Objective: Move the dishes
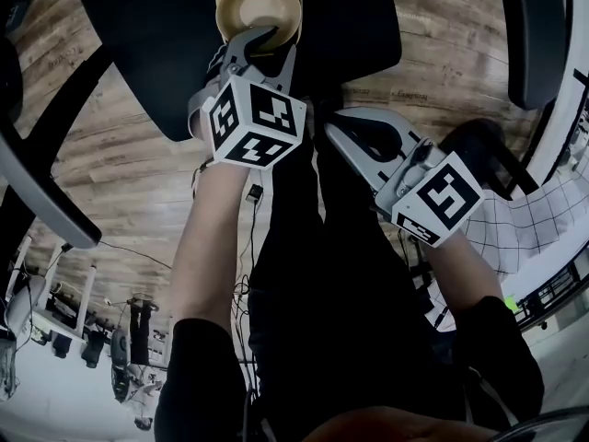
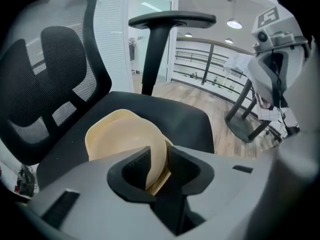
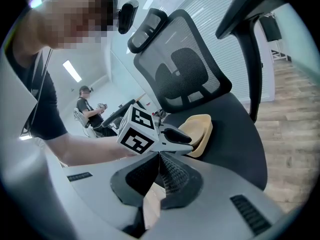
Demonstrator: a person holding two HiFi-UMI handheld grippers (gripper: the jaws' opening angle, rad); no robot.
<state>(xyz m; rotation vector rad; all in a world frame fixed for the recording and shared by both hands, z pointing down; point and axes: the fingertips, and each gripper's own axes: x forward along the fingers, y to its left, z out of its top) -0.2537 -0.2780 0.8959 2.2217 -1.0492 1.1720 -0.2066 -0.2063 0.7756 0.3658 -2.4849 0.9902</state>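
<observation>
The left gripper point(image 1: 260, 42) is clamped on the near rim of the tan bowl point(image 1: 256, 3), tilted on the chair seat point(image 1: 147, 53), probably to lift it, while the right gripper point(image 1: 345, 129) waits pinched together, empty

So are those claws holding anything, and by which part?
The left gripper pinches the beige bowl by its rim; the right gripper, jaws together, holds nothing.

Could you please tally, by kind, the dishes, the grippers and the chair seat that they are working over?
tan dish: 1, lying on the seat
grippers: 2, the left gripper shut on the dish's rim, the right gripper shut on nothing
black office chair seat: 1
Total: 4
</observation>
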